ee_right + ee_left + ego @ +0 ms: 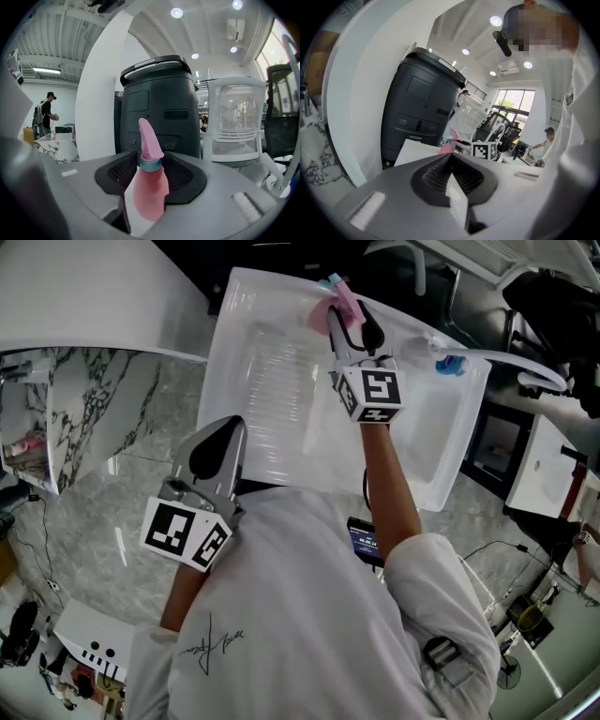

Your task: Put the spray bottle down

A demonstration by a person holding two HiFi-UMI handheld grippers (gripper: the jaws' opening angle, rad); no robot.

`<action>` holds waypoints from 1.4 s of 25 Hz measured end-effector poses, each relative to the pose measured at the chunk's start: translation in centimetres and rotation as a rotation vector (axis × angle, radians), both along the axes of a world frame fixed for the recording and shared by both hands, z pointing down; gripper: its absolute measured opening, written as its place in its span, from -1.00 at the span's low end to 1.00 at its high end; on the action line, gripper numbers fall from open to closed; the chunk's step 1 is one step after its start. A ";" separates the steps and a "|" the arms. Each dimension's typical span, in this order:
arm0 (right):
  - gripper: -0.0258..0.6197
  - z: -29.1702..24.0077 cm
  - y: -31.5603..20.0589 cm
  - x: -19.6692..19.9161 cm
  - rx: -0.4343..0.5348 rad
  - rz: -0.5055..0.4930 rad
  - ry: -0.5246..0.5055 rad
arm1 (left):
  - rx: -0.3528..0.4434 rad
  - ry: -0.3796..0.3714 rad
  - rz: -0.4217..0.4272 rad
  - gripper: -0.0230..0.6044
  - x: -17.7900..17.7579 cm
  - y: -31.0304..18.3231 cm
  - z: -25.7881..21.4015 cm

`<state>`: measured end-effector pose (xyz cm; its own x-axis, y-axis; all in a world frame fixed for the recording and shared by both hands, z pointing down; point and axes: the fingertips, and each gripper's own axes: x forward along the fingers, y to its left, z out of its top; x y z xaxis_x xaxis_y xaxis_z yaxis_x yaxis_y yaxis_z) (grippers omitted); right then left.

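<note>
The bottle (150, 187) stands upright between the right gripper's (151, 161) jaws, pink, with a grey-blue collar under its spray head. The jaws are spread around it and a strip of dark pad shows on each side of its body. Whether either pad touches the plastic is hard to tell from this angle. The gripper's own grey body cuts off the bottle's base.

In the head view the bottle (345, 304) sits at the far edge of the white table (272, 352). Only its pink top shows there, because the right gripper (352, 322) covers the rest. The person's shoulder hides the table's near edge. A small blue thing (450, 365) lies further right on the table, too small to name.

The left gripper (217, 451) is held off the table's near left corner, close to the person's chest. Its view shows the jaws (451, 161) closed together at the tips with nothing in them.

A black unit (157, 108) fills the background behind the bottle, and its foot is hidden by the gripper. The picture's edge cuts off part of a white chair (236, 122) to its right.
</note>
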<state>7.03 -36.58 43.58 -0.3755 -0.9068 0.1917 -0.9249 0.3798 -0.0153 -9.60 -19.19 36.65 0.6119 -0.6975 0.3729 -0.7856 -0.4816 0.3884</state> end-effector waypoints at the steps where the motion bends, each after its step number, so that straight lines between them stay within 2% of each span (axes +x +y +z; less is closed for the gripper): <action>1: -0.45 0.0 0.1 0.1 -0.001 0.002 0.000 | 0.001 0.001 0.000 -0.85 0.0 0.0 0.0; 35: -0.46 -1.6 5.3 2.9 -0.036 0.033 -0.013 | 0.045 0.012 0.013 -0.85 1.5 4.1 -1.3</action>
